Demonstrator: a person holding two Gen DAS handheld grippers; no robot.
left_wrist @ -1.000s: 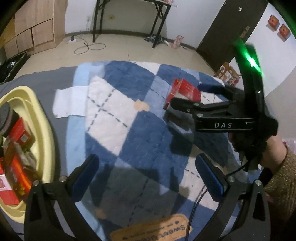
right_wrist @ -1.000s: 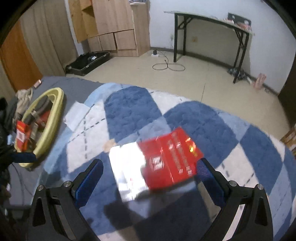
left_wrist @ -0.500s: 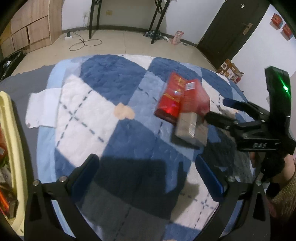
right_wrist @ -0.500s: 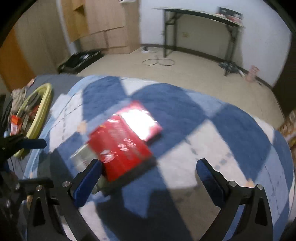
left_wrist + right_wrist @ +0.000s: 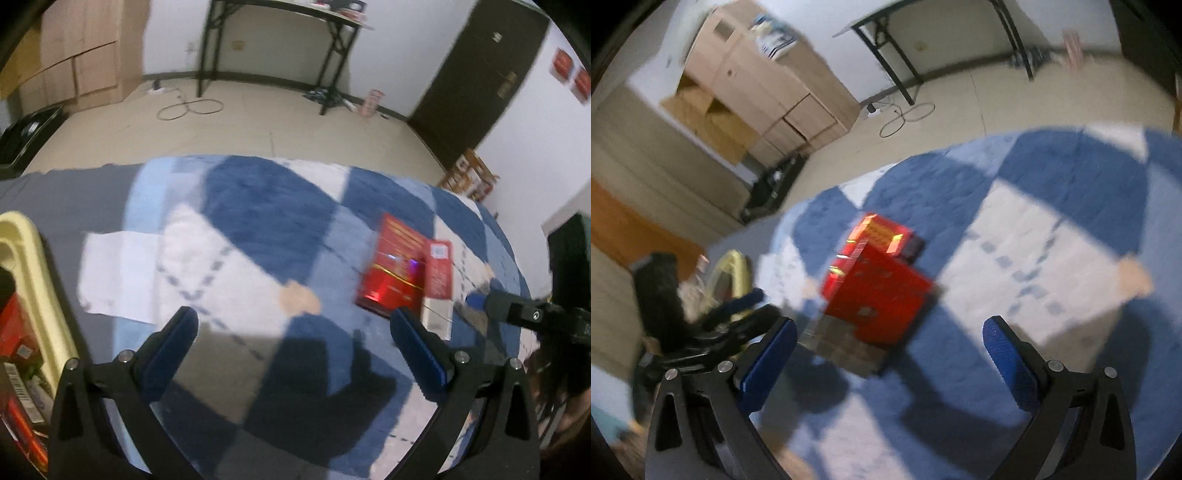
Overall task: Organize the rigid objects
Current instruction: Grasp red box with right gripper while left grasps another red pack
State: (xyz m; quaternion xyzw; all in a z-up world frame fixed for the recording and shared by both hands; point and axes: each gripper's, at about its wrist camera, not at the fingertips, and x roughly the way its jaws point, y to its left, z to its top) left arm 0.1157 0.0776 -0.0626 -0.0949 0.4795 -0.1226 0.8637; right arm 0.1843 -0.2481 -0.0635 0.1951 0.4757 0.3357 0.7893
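On the far left we see the yellow tray (image 5: pixel 22 251), and it already has some red boxes (image 5: pixel 14 332) and other packs sitting inside it. Next to it a white paper sheet (image 5: pixel 118 273) lies flat on the blue and white checked blanket (image 5: pixel 266 206). Our left gripper (image 5: pixel 291 354) hangs above the blanket with its blue pads spread wide, and it has nothing in it. Farther right, the red box (image 5: pixel 397 273) lies flat on the blanket, and a thinner red and white box (image 5: pixel 437 288) lies touching its right side. In the right wrist view, our right gripper (image 5: pixel 886 358) is also spread wide and holds nothing, and the red boxes (image 5: pixel 879 291) sit on the blanket just ahead of its pads. We think we are going for these boxes so that they can join the others in the tray. Next we need to bring one gripper down so that its pads sit on both sides of one box, then squeeze and lift. The boxes lie flat and touch each other, so getting just one may be tricky. There is gold writing on the red box and a small white label on the thin one, but both are too blurry for us to read.
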